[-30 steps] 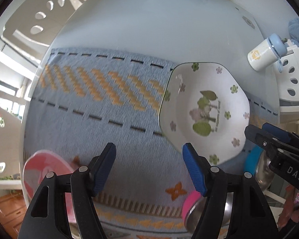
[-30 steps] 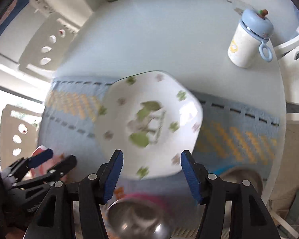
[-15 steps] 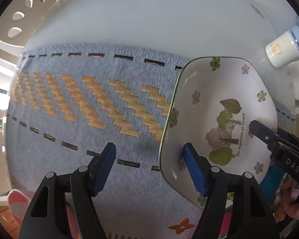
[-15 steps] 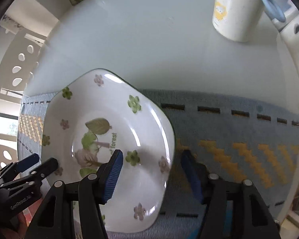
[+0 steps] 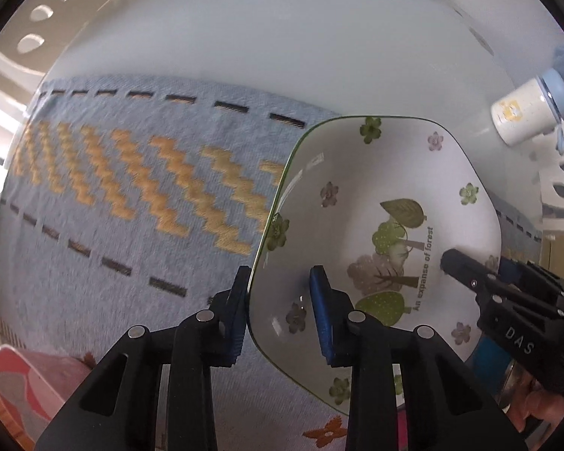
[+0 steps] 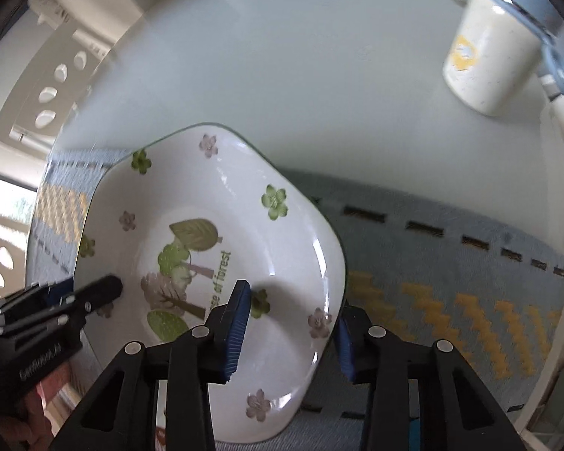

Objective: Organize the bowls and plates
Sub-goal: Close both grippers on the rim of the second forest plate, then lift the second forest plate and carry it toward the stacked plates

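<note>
We see the biggest risk in the white floral plate (image 5: 387, 225) itself: glazed, deep and heavy, it is carried by two narrow rim pinches on opposite sides. The left hand-held gripper (image 5: 280, 312) has closed on the plate's left rim, one blue pad outside and one inside the well. The right hand-held gripper (image 6: 291, 332) straddles the right rim in the same way, though from its own view we cannot tell for sure whether the outer pad is pressing yet. If the two pull apart, or one lifts faster than the other, we expect the plate to tilt and slide out of the smooth pads. It would then likely drop onto the steel bowl (image 5: 507, 379) peeking out below its right edge, or chip on the hard top.

The surface (image 5: 282, 37) is a round, pale, glossy top. A blue woven mat (image 5: 112, 195) with yellow zigzags and dark dashes covers its near half, and the plate sits over the mat's middle. We cannot tell whether the plate rests on the mat or hangs just above it. White chairs with oval cut-outs (image 6: 52, 86) ring the surface, and bright window light comes from the left.

Smaller things lie at the edges: a pink plate (image 5: 22, 387) at the near left corner and a speckled cup with a blue lid (image 6: 485, 60) standing well apart, far right.
</note>
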{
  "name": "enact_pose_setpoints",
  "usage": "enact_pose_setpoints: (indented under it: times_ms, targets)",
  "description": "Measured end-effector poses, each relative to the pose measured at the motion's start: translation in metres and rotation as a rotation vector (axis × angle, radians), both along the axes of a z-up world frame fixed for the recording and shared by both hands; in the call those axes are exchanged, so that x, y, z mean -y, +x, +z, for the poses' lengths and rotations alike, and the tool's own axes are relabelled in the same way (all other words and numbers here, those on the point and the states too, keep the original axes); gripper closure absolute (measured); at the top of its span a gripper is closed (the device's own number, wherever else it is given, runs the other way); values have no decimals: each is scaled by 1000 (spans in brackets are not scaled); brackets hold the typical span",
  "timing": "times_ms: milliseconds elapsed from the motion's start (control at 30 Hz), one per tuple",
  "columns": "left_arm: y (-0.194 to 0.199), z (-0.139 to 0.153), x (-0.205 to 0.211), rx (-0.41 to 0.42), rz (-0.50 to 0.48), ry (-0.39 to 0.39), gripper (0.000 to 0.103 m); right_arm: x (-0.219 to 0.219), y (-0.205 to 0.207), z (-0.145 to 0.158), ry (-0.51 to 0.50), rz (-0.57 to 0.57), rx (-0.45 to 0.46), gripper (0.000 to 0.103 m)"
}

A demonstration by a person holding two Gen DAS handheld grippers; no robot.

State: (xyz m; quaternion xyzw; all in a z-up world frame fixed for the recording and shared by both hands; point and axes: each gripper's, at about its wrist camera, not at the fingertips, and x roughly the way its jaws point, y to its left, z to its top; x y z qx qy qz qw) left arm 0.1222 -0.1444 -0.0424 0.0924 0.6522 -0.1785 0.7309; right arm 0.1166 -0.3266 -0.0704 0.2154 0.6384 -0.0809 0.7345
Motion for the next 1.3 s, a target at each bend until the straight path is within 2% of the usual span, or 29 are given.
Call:
enact_pose_setpoints:
  times_ms: [133,233,267,333,400,467,633,800,933,1033,1200,1300]
  targets:
    - [5,3,-30,1,89,21,74,-25,9,0,30,68,-28,63]
    - [14,3,-54,-15,148,15,73,-54,20,0,54,221,-75,63]
    - [17,3,-58,-28,151,3,74,-56,22,1,51,239,-70,63]
    - [19,5,-60,-37,145,-6,76,-50,28,2,56,186,-41,63]
    - [19,8,-57,-11,118,20,76,-43,30,3,42,104,-12,63]
    - [17,9,-52,13,102,46,75,-45,31,5,16,92,-9,62]
    - [20,15,-39,18,87,63,74,-34,23,8,81,39,20,75]
    - [16,21,-49,48,83,88,74,-49,16,29,44,119,63,79]
    - [22,26,-67,31,108,62,74,-61,11,46,56,161,106,81]
    - [28,33,-80,53,105,70,74,-75,13,57,17,203,112,81]
    - [21,50,-93,64,119,31,74,-85,15,70,24,206,142,81]
    - [16,64,-97,99,116,21,74,-95,12,80,16,212,154,81]
